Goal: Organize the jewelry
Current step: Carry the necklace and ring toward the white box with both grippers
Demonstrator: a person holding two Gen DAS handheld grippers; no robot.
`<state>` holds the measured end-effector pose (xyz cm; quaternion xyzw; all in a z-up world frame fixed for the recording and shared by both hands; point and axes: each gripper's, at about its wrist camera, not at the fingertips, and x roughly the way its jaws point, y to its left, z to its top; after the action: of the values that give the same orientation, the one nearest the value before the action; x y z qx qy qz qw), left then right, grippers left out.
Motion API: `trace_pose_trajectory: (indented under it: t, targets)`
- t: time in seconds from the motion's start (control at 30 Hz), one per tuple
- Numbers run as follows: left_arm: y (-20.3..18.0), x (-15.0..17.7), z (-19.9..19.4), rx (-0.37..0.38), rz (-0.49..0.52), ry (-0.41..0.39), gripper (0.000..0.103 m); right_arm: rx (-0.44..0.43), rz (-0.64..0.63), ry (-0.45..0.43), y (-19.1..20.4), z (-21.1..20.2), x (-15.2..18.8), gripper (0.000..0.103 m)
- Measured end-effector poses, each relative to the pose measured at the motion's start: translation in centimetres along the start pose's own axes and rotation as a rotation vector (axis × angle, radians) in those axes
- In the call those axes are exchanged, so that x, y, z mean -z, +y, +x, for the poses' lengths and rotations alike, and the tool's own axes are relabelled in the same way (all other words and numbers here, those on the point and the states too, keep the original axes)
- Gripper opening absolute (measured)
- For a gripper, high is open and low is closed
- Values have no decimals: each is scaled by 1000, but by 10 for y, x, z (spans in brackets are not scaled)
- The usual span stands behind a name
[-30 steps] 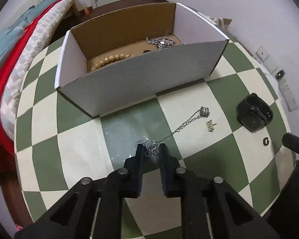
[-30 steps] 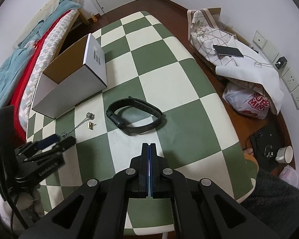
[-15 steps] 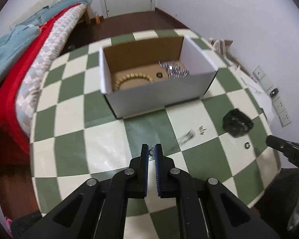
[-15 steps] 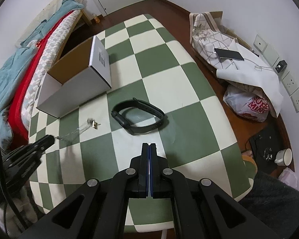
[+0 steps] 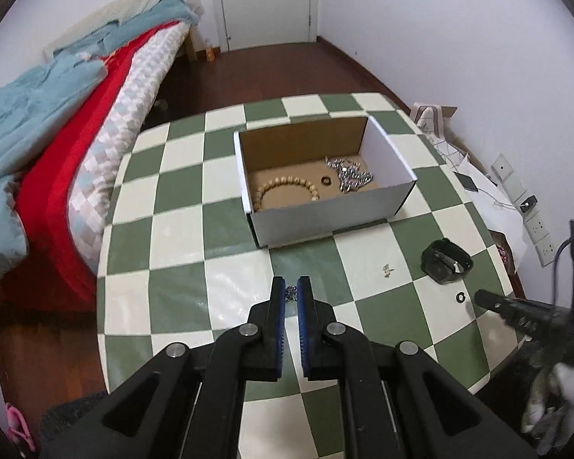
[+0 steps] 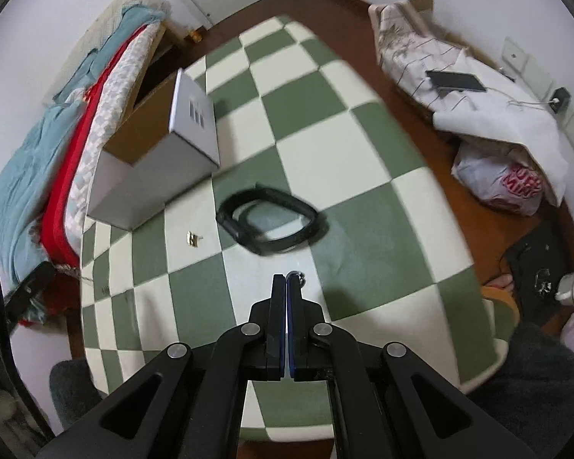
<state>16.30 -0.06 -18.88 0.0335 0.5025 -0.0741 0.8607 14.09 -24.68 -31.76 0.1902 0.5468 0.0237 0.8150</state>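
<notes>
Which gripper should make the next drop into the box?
Left. The left gripper is already shut on the silver chain and faces the open box. The right gripper is shut near the black band, holding nothing clearly visible.

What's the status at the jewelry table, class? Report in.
Left claw shut on chain, above table. Right claw shut, empty. Box ahead holds beads. Watch, earring loose; path clear.
</notes>
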Motion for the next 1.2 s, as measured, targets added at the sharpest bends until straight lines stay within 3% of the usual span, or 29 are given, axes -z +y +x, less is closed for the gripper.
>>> trace_pose_trajectory:
  t: [0.07,0.17,0.2,0.27,0.37,0.57,0.7,0.77,1.0,1.17,1.2]
  targets:
    - [1,2,3,1,-13,11,4,52,-73,-13,11,10,4,8]
    - [2,3,5,-1,-19,18,4,105,-135,-12,22,23,7,34]
    - [2,4,5,-2,-19,20,4,133,-164,-25,27,25,9,35]
    - [3,4,5,-2,-22,20,4,164,-183,-29,33,27,10,35]
    - [3,3,5,-2,-28,20,4,199,-186,-40,35,27,9,12]
    - [3,-4,-6,-10,-46,7,4,160,-110,-67,28,14,7,12]
    - [3,-17,-20,2,-67,-12,4,81,-60,-133,30,-22,-5,11]
    - [3,-30,-29,18,-78,-32,4,51,-71,-155,39,-37,-14,0]
    - [3,-81,-48,44,-97,-107,4,-46,-150,-227,90,-75,-57,0]
    - [8,-89,-51,49,-103,-123,4,-109,-144,-169,87,-63,-64,1]
    - [9,-87,-48,46,-106,-116,4,-133,-144,-116,84,-48,-61,12]
